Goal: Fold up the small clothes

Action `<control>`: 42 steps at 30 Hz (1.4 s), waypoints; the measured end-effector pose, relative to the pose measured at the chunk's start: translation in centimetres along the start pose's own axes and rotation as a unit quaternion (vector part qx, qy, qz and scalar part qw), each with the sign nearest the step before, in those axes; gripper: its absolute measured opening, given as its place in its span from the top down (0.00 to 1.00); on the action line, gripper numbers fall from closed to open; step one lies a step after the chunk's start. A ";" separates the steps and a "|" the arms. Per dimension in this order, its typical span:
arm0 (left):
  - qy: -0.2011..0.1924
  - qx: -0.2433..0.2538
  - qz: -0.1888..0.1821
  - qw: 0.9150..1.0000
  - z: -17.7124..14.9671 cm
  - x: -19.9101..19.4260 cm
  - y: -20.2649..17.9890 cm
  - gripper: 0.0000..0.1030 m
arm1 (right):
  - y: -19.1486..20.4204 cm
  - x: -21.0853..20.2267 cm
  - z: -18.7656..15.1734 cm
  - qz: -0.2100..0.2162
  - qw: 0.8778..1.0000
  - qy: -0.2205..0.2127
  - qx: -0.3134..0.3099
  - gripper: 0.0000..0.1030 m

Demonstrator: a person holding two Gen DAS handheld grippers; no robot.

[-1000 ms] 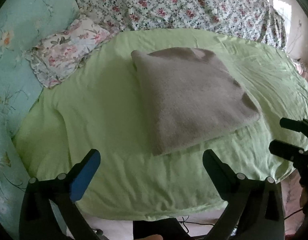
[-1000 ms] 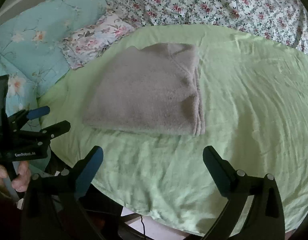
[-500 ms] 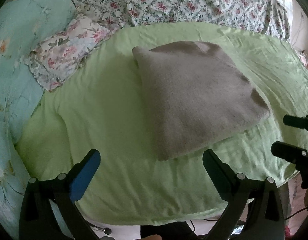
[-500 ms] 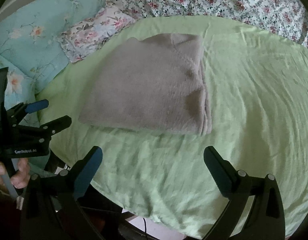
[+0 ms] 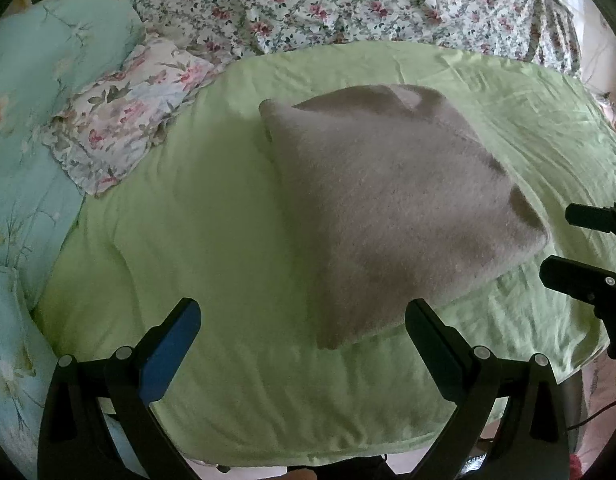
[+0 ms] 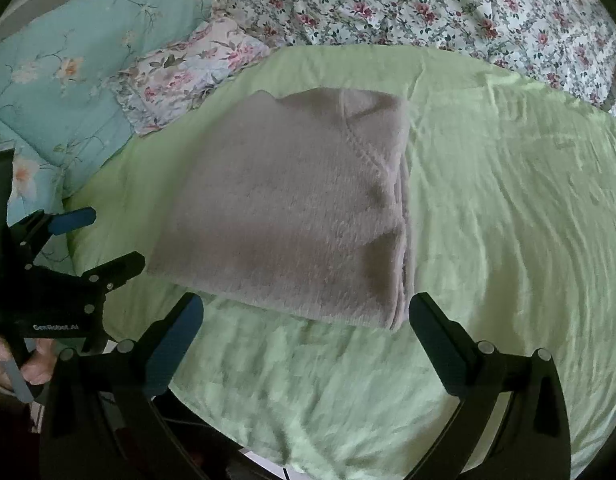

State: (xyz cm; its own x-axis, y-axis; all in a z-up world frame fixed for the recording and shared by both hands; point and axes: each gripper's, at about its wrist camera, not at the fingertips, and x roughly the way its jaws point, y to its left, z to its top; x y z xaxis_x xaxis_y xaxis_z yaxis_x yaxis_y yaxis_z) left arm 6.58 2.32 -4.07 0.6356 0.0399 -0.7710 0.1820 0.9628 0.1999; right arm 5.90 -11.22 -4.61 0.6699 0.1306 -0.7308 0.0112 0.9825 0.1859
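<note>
A grey fuzzy garment (image 5: 392,208) (image 6: 303,216) lies folded into a thick square on the light green sheet (image 5: 195,240) (image 6: 508,220). My left gripper (image 5: 303,320) hovers open just short of the garment's near corner, nothing between its fingers. Open as well, my right gripper (image 6: 305,316) hangs over the garment's near edge, holding nothing. Each gripper shows in the other's view: the right gripper (image 5: 564,244) off the garment's right corner, the left gripper (image 6: 103,240) off its left corner, with a hand (image 6: 27,364) on its handle.
A floral pillow (image 5: 123,112) (image 6: 191,68) and a turquoise quilt (image 5: 31,92) (image 6: 67,60) lie to the left. A flowered bedspread (image 5: 348,4) (image 6: 428,4) covers the back. The green sheet's front edge (image 5: 308,444) drops off close below the grippers.
Both grippers have moved forward toward the folded garment, which now looks larger and closer. Both stayed open; the garment has not moved.
</note>
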 end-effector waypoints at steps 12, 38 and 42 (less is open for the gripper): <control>0.001 -0.023 -0.023 0.999 1.0 0.4 0.4 0.01 | -0.6 0.4 1.0 -0.002 1.000 -0.003 0.007 0.01; 0.000 -0.028 -0.015 0.999 2.0 1.4 0.1 0.01 | -1.5 2.0 2.8 -0.003 1.000 0.004 0.012 0.01; 0.002 -0.029 -0.013 0.999 2.0 1.3 -0.4 0.01 | -1.7 2.0 2.8 -0.003 1.000 0.003 0.013 0.01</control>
State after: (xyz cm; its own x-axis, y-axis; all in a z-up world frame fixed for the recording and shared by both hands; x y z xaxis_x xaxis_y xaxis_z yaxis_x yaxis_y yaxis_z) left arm 8.85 1.48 -3.97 0.6277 0.0156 -0.7783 0.1548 0.9773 0.1444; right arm 9.26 -13.01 -4.56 0.6650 0.1257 -0.7362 0.0343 0.9795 0.1983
